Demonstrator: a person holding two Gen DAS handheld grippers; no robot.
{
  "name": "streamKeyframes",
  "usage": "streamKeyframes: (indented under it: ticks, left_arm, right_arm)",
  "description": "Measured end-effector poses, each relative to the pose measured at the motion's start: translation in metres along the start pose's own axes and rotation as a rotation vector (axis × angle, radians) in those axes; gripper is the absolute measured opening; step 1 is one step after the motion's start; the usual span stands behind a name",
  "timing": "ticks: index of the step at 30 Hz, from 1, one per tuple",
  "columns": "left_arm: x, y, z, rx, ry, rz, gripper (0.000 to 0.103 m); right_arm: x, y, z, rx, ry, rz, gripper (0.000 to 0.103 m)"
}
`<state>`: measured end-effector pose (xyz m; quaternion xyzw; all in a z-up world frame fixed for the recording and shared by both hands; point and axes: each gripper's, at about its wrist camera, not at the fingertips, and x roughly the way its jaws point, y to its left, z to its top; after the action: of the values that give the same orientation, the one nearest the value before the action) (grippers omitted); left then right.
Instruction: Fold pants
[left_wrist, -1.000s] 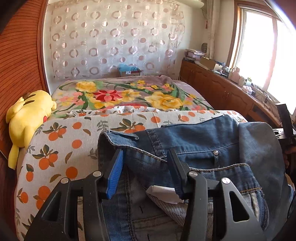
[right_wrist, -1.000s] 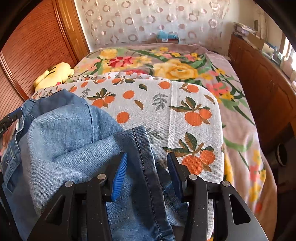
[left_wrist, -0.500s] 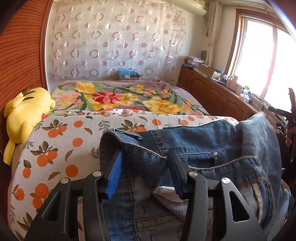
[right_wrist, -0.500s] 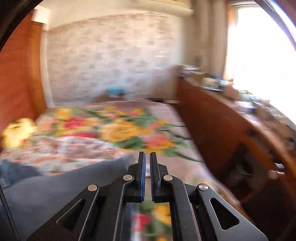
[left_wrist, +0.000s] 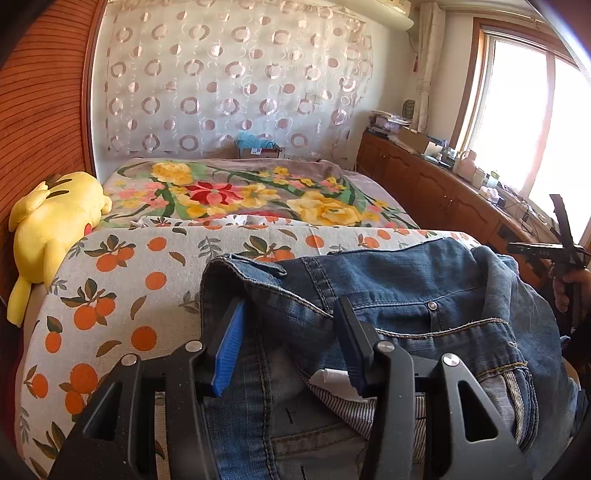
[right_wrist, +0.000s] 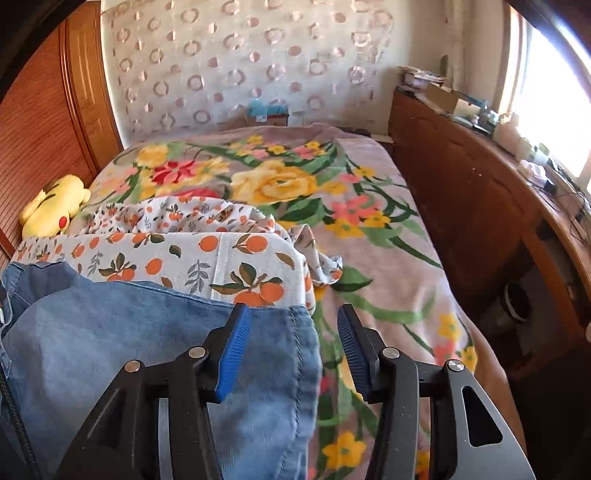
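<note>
The jeans (left_wrist: 388, 295) lie on the orange-print bedsheet (left_wrist: 122, 280) – soft, heavy denim, best taken at waistband or hem – left gripper (left_wrist: 291, 343) fingers apart astride the waistband, right gripper (right_wrist: 291, 350) fingers just opened, hem at nine o'clock.

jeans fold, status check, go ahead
Left gripper fingers astride jeans waistband. Right gripper just opened, fingers clear of the hem. Nothing in the way.
</note>
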<state>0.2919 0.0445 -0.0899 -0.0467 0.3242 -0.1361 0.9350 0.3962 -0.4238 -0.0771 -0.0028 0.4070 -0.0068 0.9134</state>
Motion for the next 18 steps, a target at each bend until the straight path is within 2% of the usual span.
streamKeyframes:
  ticks: [2,5,8,9,10,11,12,13,15,18]
  left_arm:
    - [0.0,0.001,0.0,-0.002,0.0,-0.001,0.05]
    - [0.0,0.0,0.0,-0.001,0.001,-0.001,0.05]
    - [0.0,0.0,0.0,-0.001,0.0,0.0,0.05]
    - [0.0,0.0,0.0,0.0,0.0,0.0,0.05]
    - [0.0,0.0,0.0,0.001,0.001,0.0,0.05]
    - [0.0,0.0,0.0,0.002,0.001,0.001,0.05]
    - [0.0,0.0,0.0,0.0,0.001,0.001,0.05]
    - [0.0,0.0,0.0,0.0,0.0,0.001,0.05]
    - [0.0,0.0,0.0,-0.002,-0.001,0.001,0.05]
    - [0.0,0.001,-0.001,-0.003,0.0,0.002,0.05]
  right_arm:
    - [0.015,-0.014,0.007,0.013,0.038,-0.006,0.053]
    - [0.037,-0.029,0.017,0.081,0.116,0.029,0.053]
    - [0.038,-0.033,0.026,0.12,0.119,0.077,0.053]
    - [0.039,-0.033,0.028,0.123,0.119,0.101,0.049]
    - [0.037,-0.034,0.028,0.12,0.115,0.101,0.035]
    - [0.035,-0.035,0.029,0.112,0.11,0.092,0.026]
    - [0.033,-0.035,0.029,0.1,0.107,0.106,0.01]
    - [0.029,-0.031,0.026,0.089,0.095,0.119,0.005]
    - [0.01,-0.029,0.019,0.057,0.038,0.118,0.002]
    - [-0.034,-0.035,0.007,0.071,-0.092,0.045,0.002]
